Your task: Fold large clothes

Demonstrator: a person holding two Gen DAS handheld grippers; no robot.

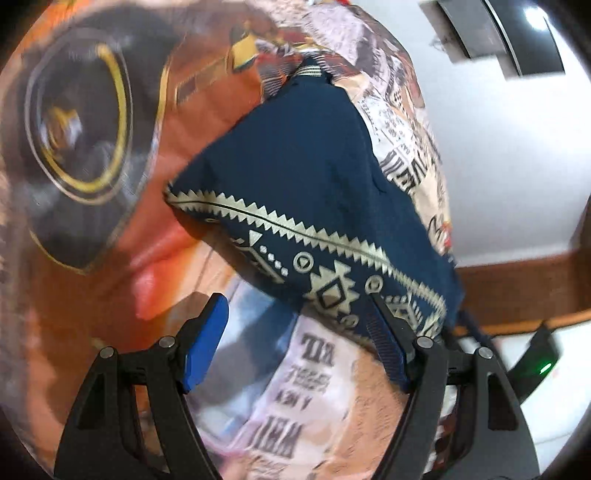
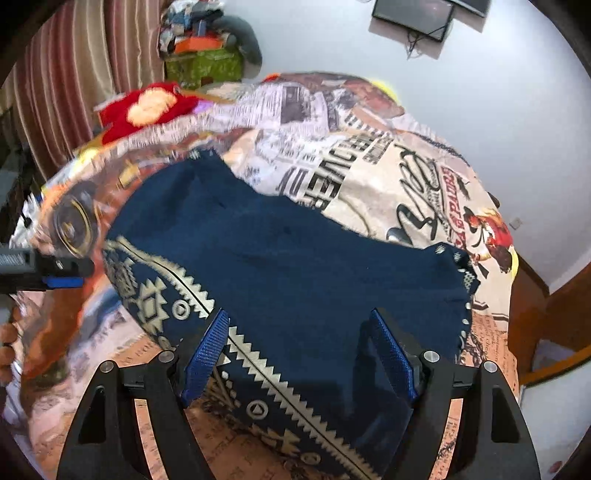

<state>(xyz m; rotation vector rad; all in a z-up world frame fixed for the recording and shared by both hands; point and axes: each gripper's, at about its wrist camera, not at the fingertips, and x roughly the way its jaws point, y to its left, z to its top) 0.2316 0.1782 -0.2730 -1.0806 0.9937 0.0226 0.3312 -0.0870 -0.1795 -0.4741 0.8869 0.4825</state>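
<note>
A navy garment (image 2: 280, 258) with a cream zigzag and diamond border lies spread on a bed covered by a newspaper-print sheet (image 2: 388, 177). My right gripper (image 2: 299, 350) hovers open over the garment's near patterned edge, its blue pads apart and pressing on nothing. In the left wrist view the same navy garment (image 1: 295, 177) lies ahead. My left gripper (image 1: 295, 332) is open just short of its patterned border, with the right fingertip (image 1: 384, 332) at the border corner. That left gripper (image 2: 48, 273) also shows at the left edge of the right wrist view.
A red plush toy (image 2: 147, 107) lies at the bed's far end, with a green box of clutter (image 2: 203, 62) and a striped curtain (image 2: 74, 74) behind it. The wooden bed frame (image 2: 532, 306) runs along the right. A screen (image 2: 413, 18) hangs on the white wall.
</note>
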